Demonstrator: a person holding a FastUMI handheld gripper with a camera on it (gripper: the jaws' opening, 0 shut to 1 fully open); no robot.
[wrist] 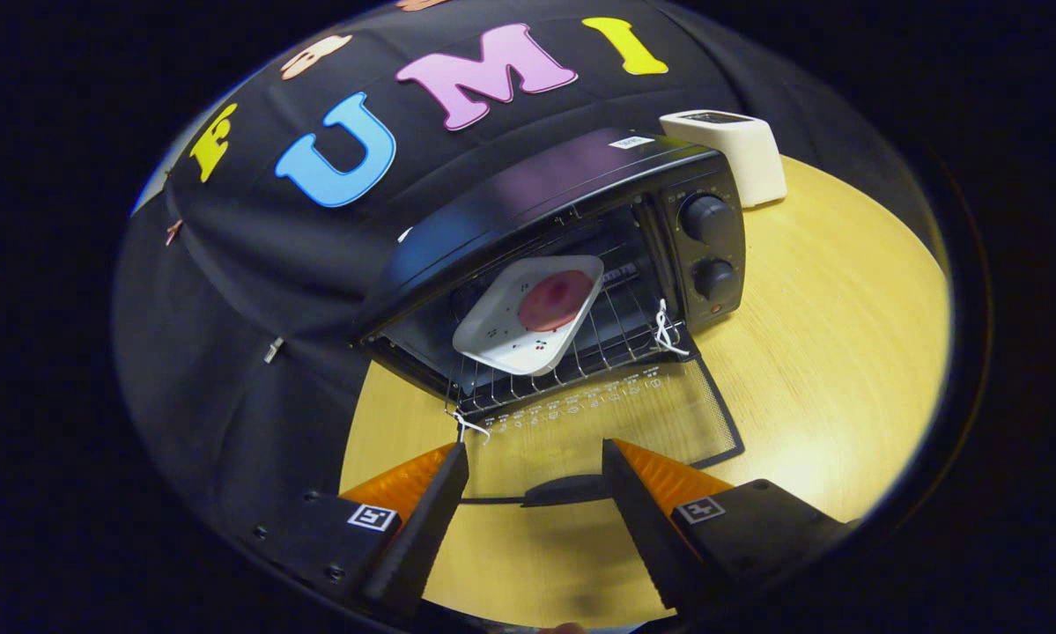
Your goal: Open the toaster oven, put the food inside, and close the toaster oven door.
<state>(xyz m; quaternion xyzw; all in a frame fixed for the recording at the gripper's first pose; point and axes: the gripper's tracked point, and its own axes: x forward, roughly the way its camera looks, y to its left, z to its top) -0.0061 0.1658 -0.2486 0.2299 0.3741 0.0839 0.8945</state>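
A black toaster oven (580, 202) stands on the round wooden table (827, 352) with its glass door (616, 414) folded down flat toward me. On the wire rack (598, 348) inside rests a white square plate (505, 330) carrying a round reddish-pink piece of food (556, 299). My gripper (535, 456) hovers open just in front of the lowered door. The door's dark handle (572, 490) lies between the fingertips, and neither finger touches it.
Two black knobs (708, 246) sit on the oven's right panel. A white box-shaped appliance (734, 154) stands behind the oven to the right. White string ties (667, 333) hang at the door's hinges. Bare tabletop stretches to the right of the oven.
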